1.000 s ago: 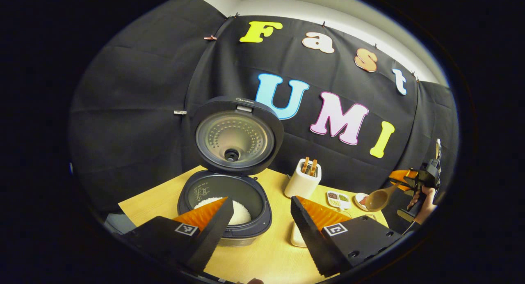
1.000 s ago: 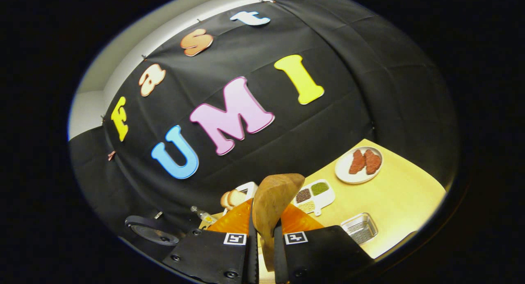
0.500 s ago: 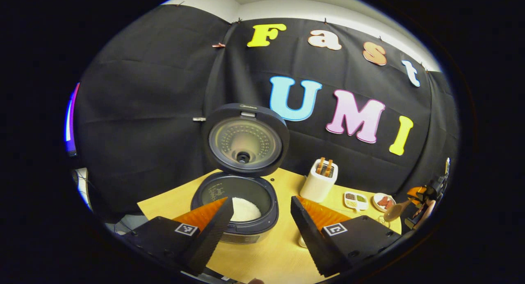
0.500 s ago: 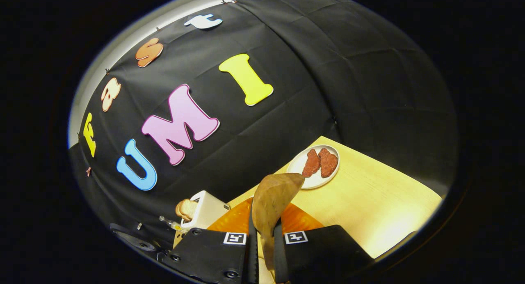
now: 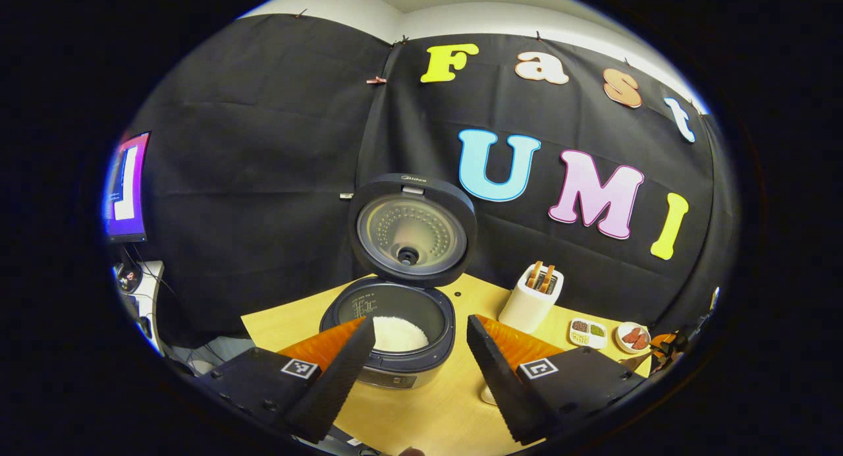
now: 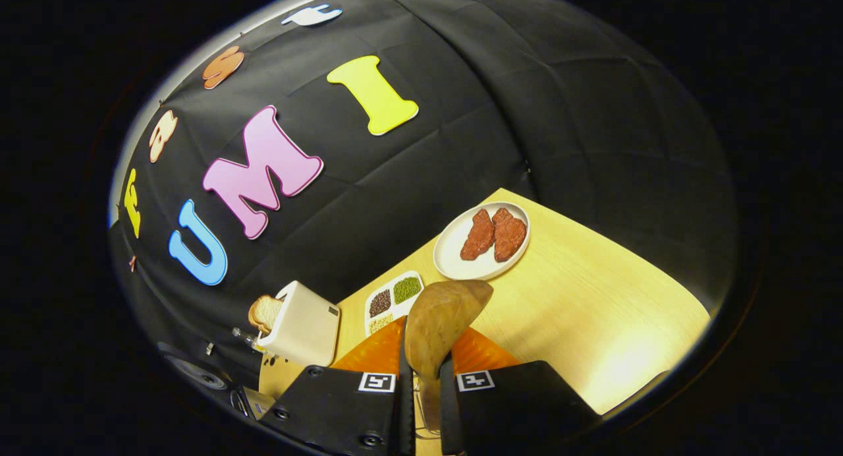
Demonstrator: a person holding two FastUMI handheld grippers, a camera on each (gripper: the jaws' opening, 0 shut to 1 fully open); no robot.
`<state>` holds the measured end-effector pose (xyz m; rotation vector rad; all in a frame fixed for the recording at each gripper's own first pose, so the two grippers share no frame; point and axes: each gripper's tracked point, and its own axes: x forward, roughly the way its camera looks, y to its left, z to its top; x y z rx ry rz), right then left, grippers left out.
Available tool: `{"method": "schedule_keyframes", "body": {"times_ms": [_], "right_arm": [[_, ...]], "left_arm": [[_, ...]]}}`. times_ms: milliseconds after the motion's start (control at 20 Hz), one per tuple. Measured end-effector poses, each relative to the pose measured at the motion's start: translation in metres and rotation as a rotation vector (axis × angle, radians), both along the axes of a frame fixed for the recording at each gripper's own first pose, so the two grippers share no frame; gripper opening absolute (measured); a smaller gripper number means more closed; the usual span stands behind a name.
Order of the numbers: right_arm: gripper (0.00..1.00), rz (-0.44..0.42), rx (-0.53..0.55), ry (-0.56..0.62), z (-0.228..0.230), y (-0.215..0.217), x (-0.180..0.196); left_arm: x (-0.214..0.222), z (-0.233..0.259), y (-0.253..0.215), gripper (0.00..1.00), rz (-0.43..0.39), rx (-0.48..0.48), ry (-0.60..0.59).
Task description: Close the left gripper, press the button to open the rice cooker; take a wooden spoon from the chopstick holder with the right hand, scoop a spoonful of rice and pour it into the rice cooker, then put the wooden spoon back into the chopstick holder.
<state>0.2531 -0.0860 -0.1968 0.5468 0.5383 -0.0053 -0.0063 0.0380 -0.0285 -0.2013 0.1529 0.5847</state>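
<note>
The dark rice cooker (image 5: pixel 395 341) stands open on the wooden table, its lid (image 5: pixel 411 227) upright and white rice (image 5: pixel 398 334) in the pot. My left gripper (image 5: pixel 418 350) hovers open in front of it, holding nothing. At the far right edge of the left gripper view, the right gripper (image 5: pixel 665 347) holds the wooden spoon (image 5: pixel 635 359). In the right gripper view, my right gripper (image 6: pixel 421 370) is shut on the wooden spoon (image 6: pixel 441 317) by its handle, with the bowl pointing forward above the table. No rice shows on the spoon.
A white toaster (image 5: pixel 530 298) (image 6: pixel 303 324) with bread stands right of the cooker. Beyond it are a divided dish of grains (image 6: pixel 393 296) (image 5: pixel 588 332) and a white plate with meat (image 6: pixel 484 240) (image 5: pixel 633 337). A small white object (image 5: pixel 487 395) lies under my left gripper's right finger.
My left gripper has drawn back from the cooker, which now looks smaller. The right gripper with the spoon has moved away to the right and now faces the plate and grain dish.
</note>
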Motion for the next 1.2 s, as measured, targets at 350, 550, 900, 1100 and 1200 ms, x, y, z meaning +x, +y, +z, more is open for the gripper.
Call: {"method": "schedule_keyframes", "body": {"times_ms": [350,550,900,1100,1200], "right_arm": [[0.34,-0.002,0.001,0.023,-0.007,0.014,-0.017],[1.00,-0.016,-0.069,-0.013,0.010,0.005,-0.037],[0.99,-0.106,-0.225,-0.097,0.059,-0.015,-0.114],[0.98,-0.100,-0.299,-0.132,0.071,-0.002,-0.168],[0.98,-0.079,-0.332,-0.142,0.077,0.010,-0.193]], "left_arm": [[0.016,0.068,0.020,0.95,-0.020,0.154,-0.093],[0.026,0.109,0.036,0.95,-0.064,0.275,-0.160],[0.060,0.141,0.070,0.92,-0.193,0.361,-0.251],[0.090,0.151,0.106,0.92,-0.221,0.372,-0.285],[0.108,0.154,0.124,0.92,-0.230,0.371,-0.302]]}}
